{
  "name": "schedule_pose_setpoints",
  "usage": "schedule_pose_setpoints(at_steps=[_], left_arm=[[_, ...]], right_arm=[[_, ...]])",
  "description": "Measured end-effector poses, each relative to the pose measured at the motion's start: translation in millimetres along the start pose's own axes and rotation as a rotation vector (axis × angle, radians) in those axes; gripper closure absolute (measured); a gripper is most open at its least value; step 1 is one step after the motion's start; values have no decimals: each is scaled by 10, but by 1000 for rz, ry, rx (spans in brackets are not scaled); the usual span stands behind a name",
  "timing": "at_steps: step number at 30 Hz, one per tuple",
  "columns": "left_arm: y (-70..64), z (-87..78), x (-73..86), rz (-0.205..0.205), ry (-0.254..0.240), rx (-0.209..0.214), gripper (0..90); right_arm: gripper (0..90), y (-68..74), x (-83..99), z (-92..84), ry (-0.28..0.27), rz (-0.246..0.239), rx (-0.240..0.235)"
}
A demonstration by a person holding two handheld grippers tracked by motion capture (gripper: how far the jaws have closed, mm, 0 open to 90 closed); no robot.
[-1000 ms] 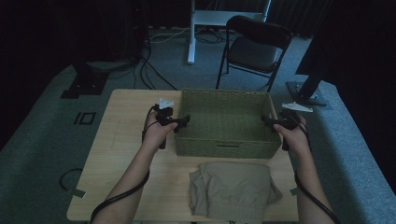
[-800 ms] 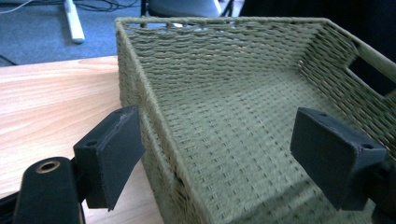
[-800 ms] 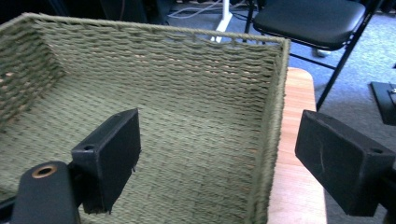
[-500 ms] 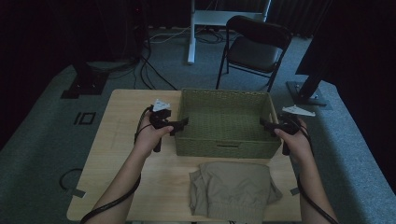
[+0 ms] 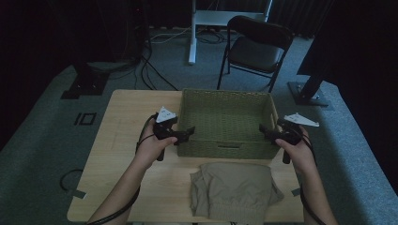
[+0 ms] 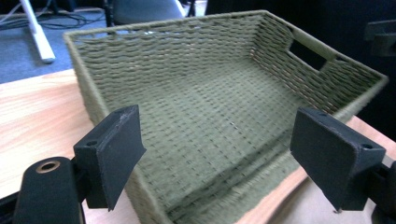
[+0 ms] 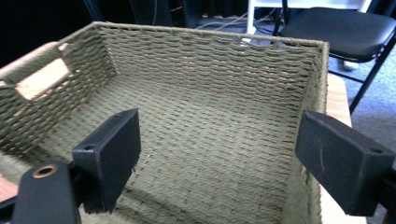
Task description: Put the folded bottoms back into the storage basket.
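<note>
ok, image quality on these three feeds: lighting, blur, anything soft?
High view: dim, background nearly black, basket and folded garment still readable. Left gripper view: brighter, basket's near rim smeared, far weave sharp. Right gripper view: evenly lit, weave crisp, near fingers slightly soft.

The high view looked forward and down from above the person's side of the counter (image 5: pixel 122 140), far enough to take in the whole top, the floor around it and a chair (image 5: pixel 256 49) beyond. The left gripper view sat close behind the left tongs (image 6: pixel 217 158) and faced across the woven basket (image 6: pixel 205 116) from its left end. The right gripper view sat as close behind the right tongs (image 7: pixel 217 154) and faced the opposite way. All three shared the basket's inside; the right gripper view also caught the chair.
</note>
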State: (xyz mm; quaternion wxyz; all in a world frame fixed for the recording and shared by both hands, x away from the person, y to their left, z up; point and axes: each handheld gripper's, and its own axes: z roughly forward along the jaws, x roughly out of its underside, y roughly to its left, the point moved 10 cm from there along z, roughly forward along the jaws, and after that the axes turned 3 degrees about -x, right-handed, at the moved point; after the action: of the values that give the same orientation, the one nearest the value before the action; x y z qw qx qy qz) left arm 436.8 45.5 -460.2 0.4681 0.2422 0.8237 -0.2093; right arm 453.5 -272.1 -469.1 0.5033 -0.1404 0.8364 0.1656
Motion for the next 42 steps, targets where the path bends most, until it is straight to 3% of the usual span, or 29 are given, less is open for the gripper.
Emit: schedule_pose_setpoints(at_steps=[9, 15, 16, 22, 27, 32, 37, 42], left_arm=[[-199, -69, 54, 33, -18, 22, 179], [-355, -82, 124, 50, -11, 59, 179], [-440, -88, 174, 61, -7, 75, 179], [-606, -85, 305, 72, 18, 109, 179], [-745, -102, 343, 87, 7, 131, 179], [-829, -148, 402, 97, -5, 140, 179], [-889, -152, 556, 94, 13, 146, 179], [-923, -134, 720, 100, 29, 140, 179]], right_arm=[[141, 91, 66, -152, -17, -47, 0], [141, 146, 114, -206, -30, -45, -12], [141, 161, 128, -223, -34, -47, -17], [141, 314, 300, -282, -31, -54, -50], [141, 417, 393, -304, -33, -52, -73], [141, 472, 490, -382, -40, -51, -84], [141, 508, 650, -426, -32, -41, -83], [138, 574, 853, -423, -2, -64, -91]])
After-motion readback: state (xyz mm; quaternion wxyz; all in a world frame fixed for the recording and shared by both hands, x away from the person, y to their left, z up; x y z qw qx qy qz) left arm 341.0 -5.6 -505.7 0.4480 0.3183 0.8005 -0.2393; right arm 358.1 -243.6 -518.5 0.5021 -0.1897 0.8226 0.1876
